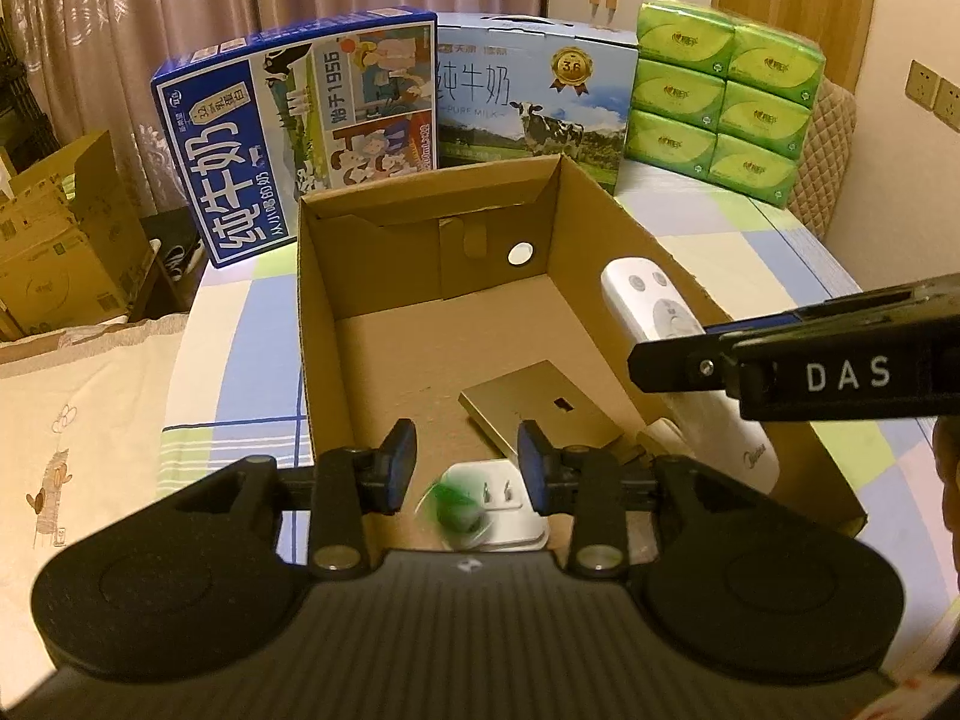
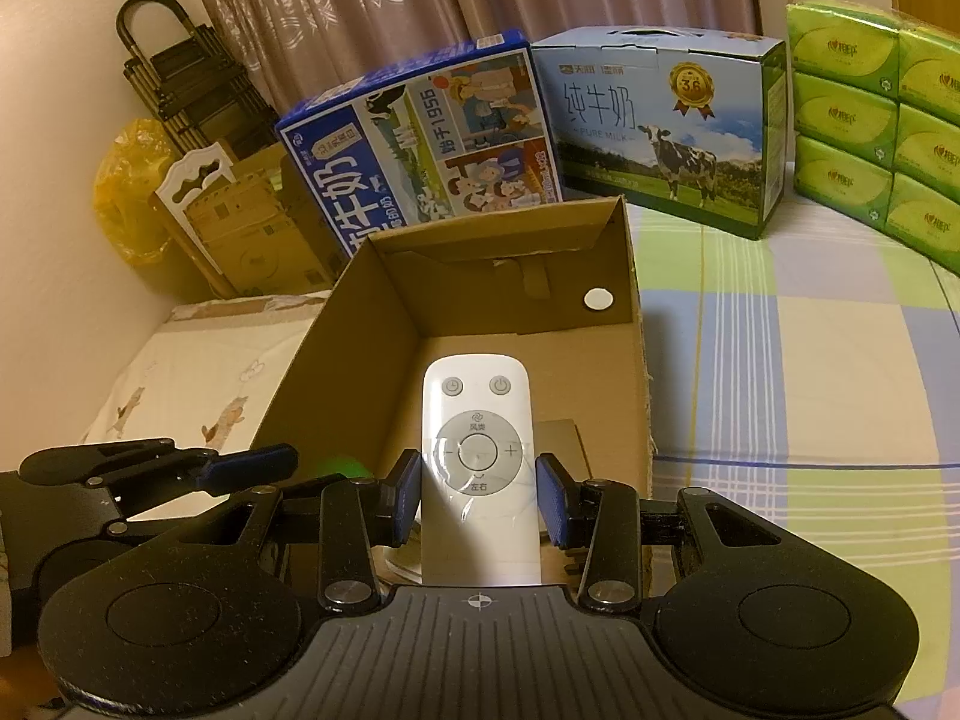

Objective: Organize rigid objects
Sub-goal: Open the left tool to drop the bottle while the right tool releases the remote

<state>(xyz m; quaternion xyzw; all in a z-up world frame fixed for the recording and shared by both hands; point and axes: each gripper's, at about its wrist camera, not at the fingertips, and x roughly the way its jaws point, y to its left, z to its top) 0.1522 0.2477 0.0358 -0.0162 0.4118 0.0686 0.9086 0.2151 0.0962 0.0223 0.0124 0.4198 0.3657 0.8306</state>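
An open cardboard box (image 1: 312, 312) lies on the checked cloth. On its floor are a gold flat plate (image 1: 540, 414) and a white plug adapter (image 1: 513, 510). My left gripper (image 1: 467, 468) hangs over the box's near end with its jaws apart. A blurred green object (image 1: 456, 507) sits just below them, free of the pads. My right gripper (image 2: 479, 501) is shut on a white remote (image 2: 477, 420) and holds it over the box (image 2: 300, 384). In the left wrist view the remote (image 1: 651, 300) slants along the box's right wall. The left gripper's finger (image 2: 258, 461) shows at left.
Two milk cartons, a blue one (image 1: 288, 138) and a cow-printed one (image 1: 534, 96), stand behind the box. A pack of green tissues (image 1: 720, 96) stands at the back right. Cardboard boxes (image 1: 60, 240) sit off the left edge. The checked cloth (image 2: 810, 360) stretches to the right.
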